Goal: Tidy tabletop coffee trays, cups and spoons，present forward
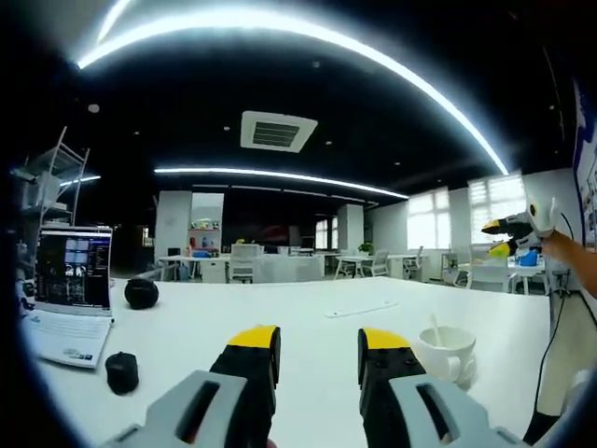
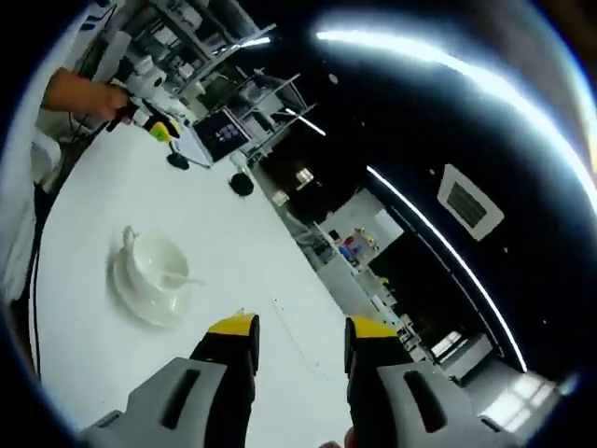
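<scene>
Both grippers, left gripper (image 1: 319,347) and right gripper (image 2: 297,338), are being held wide apart, gripping nothing. White cup (image 1: 445,352) with spoon (image 1: 435,329) is sitting on the table (image 1: 308,327), partly being hidden by a jaw.

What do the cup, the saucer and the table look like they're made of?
The cup and saucer look like glazed white ceramic: smooth, glossy, with soft highlights, though hard plastic can't be ruled out. The table seems a matte white laminate or painted board: flat, even, with only faint sheen. A white spoon, probably ceramic too, rests in the cup.
</scene>
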`<state>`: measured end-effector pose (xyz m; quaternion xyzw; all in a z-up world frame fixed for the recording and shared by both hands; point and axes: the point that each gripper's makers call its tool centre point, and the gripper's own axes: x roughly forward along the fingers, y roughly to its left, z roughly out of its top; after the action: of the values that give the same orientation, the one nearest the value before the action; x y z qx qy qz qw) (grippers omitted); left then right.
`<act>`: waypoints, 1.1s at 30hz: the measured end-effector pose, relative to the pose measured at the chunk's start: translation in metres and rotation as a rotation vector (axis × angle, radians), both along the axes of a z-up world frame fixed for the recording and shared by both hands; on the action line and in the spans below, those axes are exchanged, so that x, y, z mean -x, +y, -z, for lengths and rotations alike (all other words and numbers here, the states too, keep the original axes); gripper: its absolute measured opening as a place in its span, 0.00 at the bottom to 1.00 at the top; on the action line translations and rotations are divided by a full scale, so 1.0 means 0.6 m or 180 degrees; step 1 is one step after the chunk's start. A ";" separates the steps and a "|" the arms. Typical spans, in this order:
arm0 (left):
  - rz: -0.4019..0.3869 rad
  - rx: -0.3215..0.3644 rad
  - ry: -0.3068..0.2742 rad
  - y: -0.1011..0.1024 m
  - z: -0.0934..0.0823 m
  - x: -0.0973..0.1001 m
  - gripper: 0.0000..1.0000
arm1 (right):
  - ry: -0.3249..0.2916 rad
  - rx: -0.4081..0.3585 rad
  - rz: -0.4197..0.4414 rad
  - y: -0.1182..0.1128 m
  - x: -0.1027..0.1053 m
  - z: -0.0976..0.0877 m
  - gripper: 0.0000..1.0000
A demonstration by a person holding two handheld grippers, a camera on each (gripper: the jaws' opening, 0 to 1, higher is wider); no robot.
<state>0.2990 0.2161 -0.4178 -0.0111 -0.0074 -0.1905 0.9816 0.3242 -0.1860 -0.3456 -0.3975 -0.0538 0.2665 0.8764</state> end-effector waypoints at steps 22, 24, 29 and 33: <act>-0.0149 -0.0131 -0.0014 0.014 0.049 0.011 0.35 | 0.0202 -0.1628 0.0462 -0.120 0.015 0.083 0.40; -0.0164 -0.0094 -0.0016 0.017 0.049 0.013 0.35 | 0.0217 -0.1659 0.0491 -0.124 0.017 0.092 0.40; -0.0195 -0.0088 -0.0017 0.019 0.055 0.014 0.35 | 0.0261 -0.1667 0.0587 -0.131 0.020 0.120 0.41; -0.0185 -0.0110 0.0026 0.018 0.062 0.012 0.35 | 0.0301 -0.1711 0.0639 -0.139 0.022 0.136 0.41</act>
<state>0.2919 0.2268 -0.4552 0.0054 -0.0004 -0.1621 0.9868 0.3111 -0.2695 -0.4271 -0.1415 -0.0420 0.1728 0.9738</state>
